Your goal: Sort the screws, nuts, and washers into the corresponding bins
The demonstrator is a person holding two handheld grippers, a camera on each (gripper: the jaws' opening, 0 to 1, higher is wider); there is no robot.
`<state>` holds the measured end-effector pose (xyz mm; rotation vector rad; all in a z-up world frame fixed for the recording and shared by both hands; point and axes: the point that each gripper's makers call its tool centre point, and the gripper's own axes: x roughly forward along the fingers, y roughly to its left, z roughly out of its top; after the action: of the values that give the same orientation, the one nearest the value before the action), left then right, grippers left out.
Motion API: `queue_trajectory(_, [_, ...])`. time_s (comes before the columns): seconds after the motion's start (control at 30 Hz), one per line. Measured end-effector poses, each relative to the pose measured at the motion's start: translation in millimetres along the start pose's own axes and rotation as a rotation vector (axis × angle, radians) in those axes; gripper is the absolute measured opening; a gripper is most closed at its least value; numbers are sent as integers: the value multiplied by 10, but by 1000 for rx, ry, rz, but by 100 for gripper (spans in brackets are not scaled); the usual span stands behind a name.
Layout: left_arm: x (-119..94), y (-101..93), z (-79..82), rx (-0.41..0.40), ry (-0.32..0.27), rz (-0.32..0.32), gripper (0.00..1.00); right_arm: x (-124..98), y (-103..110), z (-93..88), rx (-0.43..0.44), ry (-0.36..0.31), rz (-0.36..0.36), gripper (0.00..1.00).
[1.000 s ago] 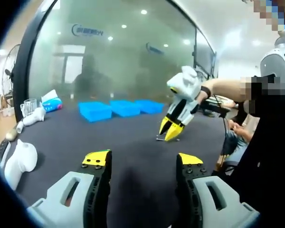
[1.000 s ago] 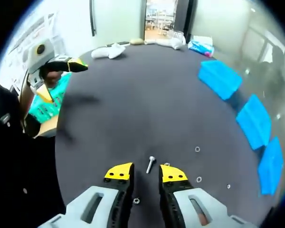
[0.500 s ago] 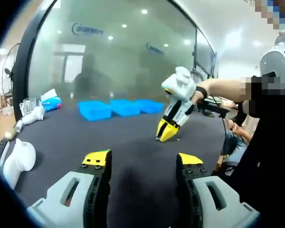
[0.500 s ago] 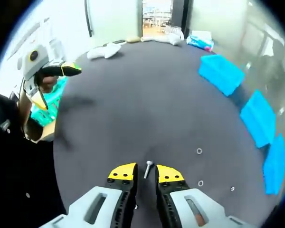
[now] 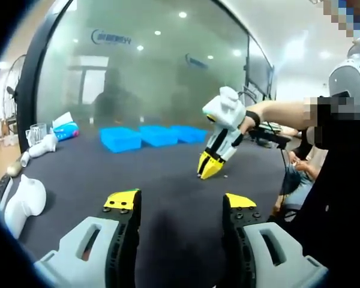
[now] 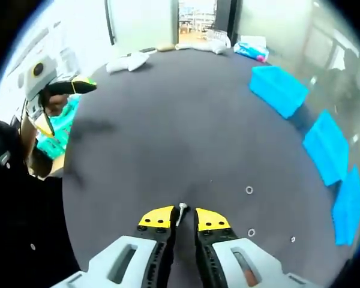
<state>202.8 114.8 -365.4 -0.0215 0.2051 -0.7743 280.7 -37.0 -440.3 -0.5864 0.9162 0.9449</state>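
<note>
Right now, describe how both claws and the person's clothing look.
Both the left claw and right claw have black jaws with yellow tips on pale grey slotted bodies. Seen from the left gripper view, the right one has a white upper housing. The person wears a black wristband and dark top.

A silver screw (image 6: 180,212) lies on the dark tabletop; two washers (image 6: 249,190) sit right; three blue bins (image 6: 278,90) beyond.
</note>
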Motion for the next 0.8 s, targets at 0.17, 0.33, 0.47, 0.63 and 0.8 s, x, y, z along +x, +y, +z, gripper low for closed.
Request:
queue_trajectory(0.17, [6, -10, -6, -2, 0, -3, 53, 1, -7, -6, 19, 2, 1, 2])
queue_trajectory(0.33, [6, -8, -8, -3, 0, -1, 53, -1, 13, -3, -12, 4, -16, 2])
queue_trajectory(0.47, [8, -9, 0, -2, -1, -2, 53, -12, -5, 3, -12, -5, -16, 1])
queue_trajectory(0.63, [1, 1, 14, -1, -4, 2, 53, -64, 19, 23, 0, -42, -6, 1])
queue_trajectory(0.8, [-1, 7, 30, 2, -7, 5, 53, -217, 13, 84, 21, -119, -11, 1])
